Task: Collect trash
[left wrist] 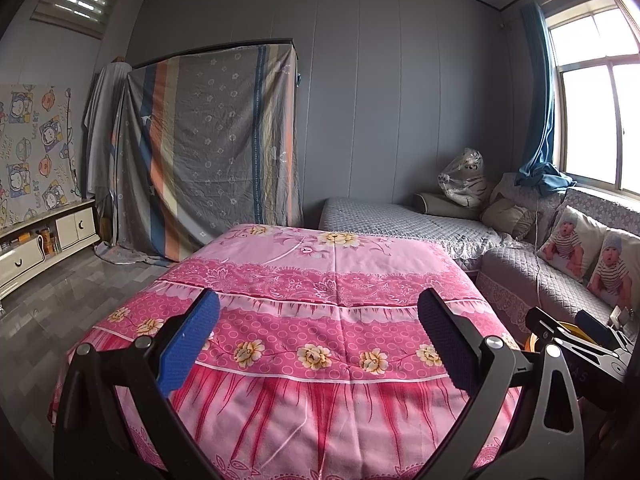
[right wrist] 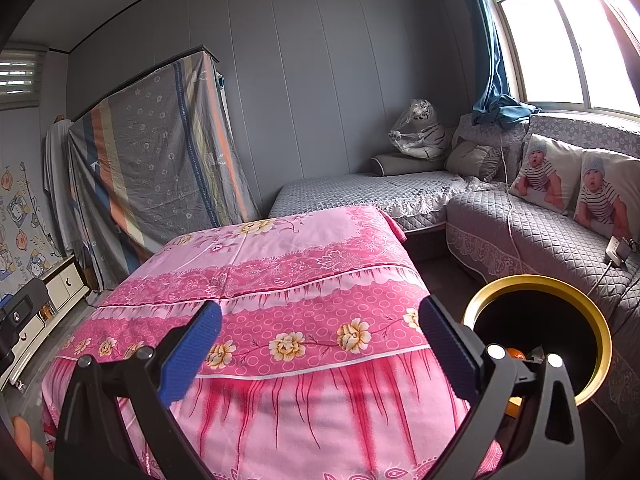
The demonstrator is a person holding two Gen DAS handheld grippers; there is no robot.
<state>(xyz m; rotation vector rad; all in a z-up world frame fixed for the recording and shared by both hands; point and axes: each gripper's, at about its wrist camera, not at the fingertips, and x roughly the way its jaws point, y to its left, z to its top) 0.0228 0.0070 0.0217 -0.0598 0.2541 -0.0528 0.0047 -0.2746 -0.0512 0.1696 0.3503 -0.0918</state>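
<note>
Both wrist views look forward and slightly down, near the shared pink-covered table, toward the sofa.

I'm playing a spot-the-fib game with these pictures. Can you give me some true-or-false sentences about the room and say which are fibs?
1. Both tongs, left tongs and right tongs, are open and hold nothing. True.
2. The pink floral cloth has trash lying on it. False: none shows on it.
3. The gold-rimmed bin has something orange inside. True.
4. The plush tiger sits on the floor. False: it sits on the grey sofa.
</note>
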